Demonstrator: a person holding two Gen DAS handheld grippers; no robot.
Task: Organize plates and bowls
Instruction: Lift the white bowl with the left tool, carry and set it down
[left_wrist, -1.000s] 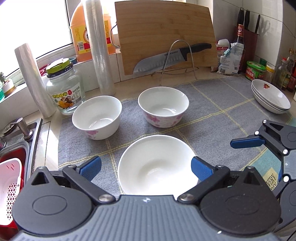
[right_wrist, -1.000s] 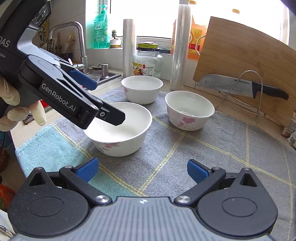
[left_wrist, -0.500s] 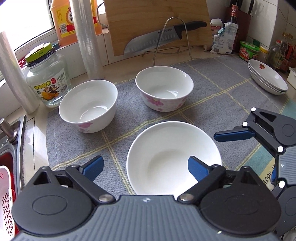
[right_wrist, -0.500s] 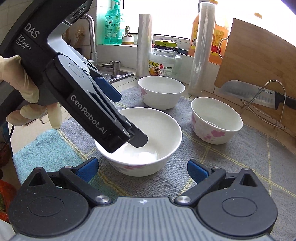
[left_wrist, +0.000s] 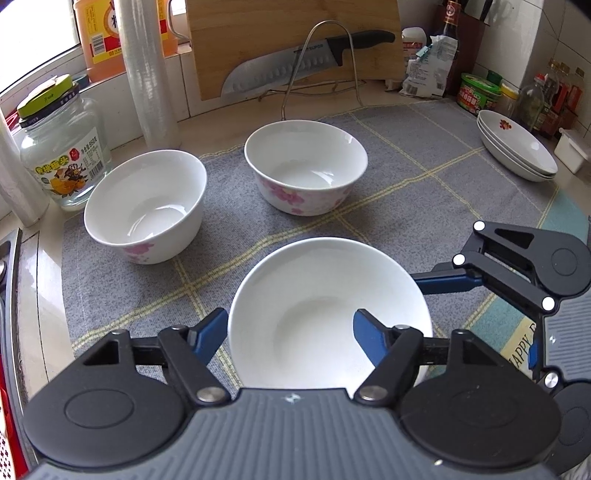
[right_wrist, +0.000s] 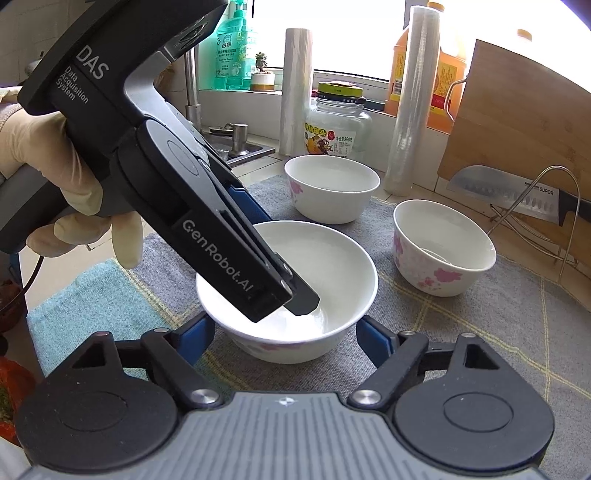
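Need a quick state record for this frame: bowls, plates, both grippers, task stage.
surface: grey checked mat
bowls: three, upright, apart, none stacked: near bowl, rear left bowl, rear right bowl
plates: plate stack at far right, by the mat's edge
left gripper: jaws closing; one finger inside the near bowl, the other outside its rim
right gripper: jaws closing; pads against opposite sides of the near bowl
stage: near bowl on the mat, not yet lifted

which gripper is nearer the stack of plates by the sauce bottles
right. right gripper, jaws closing around the near bowl, sits on the bowl's side facing the stack of plates; left gripper, jaws closing across the bowl's other wall, is farther off
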